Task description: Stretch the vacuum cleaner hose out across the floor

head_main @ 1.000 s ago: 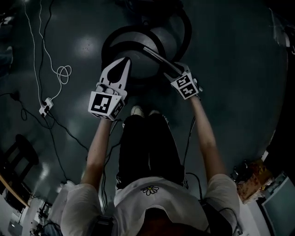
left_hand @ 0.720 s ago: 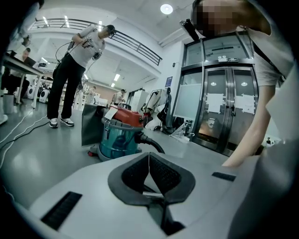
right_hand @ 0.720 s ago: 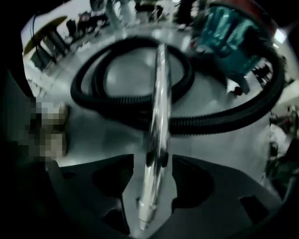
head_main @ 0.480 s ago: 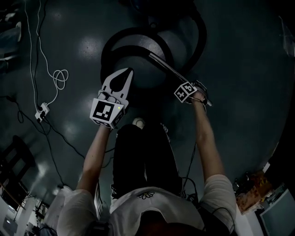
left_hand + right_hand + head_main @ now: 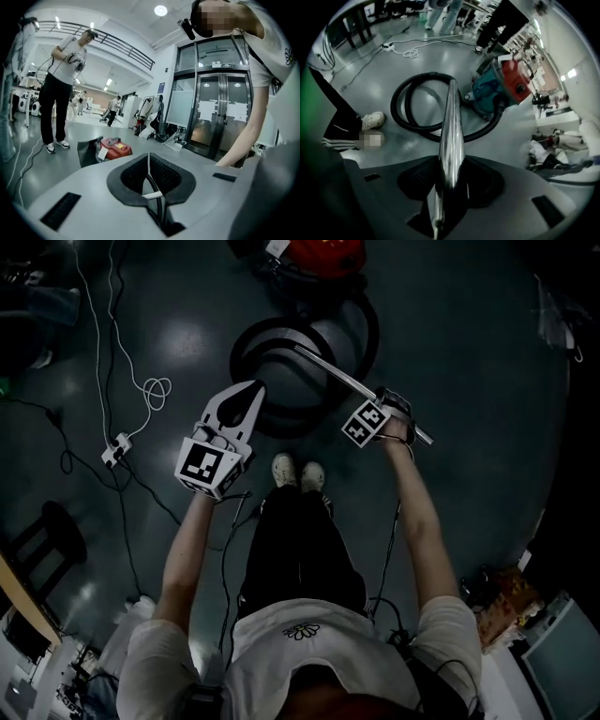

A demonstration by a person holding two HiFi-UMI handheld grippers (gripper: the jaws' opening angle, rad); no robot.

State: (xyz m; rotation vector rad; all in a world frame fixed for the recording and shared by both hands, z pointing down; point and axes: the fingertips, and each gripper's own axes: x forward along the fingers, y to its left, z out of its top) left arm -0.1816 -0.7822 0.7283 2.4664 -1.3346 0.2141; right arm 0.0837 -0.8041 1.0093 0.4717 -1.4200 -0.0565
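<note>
Hose (image 5: 246,345) looks light but floppy, coiled on the floor (image 5: 478,381), so drag it by the stiff, slick wand (image 5: 451,136) that the right gripper (image 5: 450,180) has just been closing onto and now pinches; left gripper (image 5: 251,390) is pressed together, empty.

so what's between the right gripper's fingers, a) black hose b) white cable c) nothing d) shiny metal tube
d: the right gripper has just been closing its fingers and now clamps the shiny metal tube, while the black hose lies coiled on the floor.
</note>
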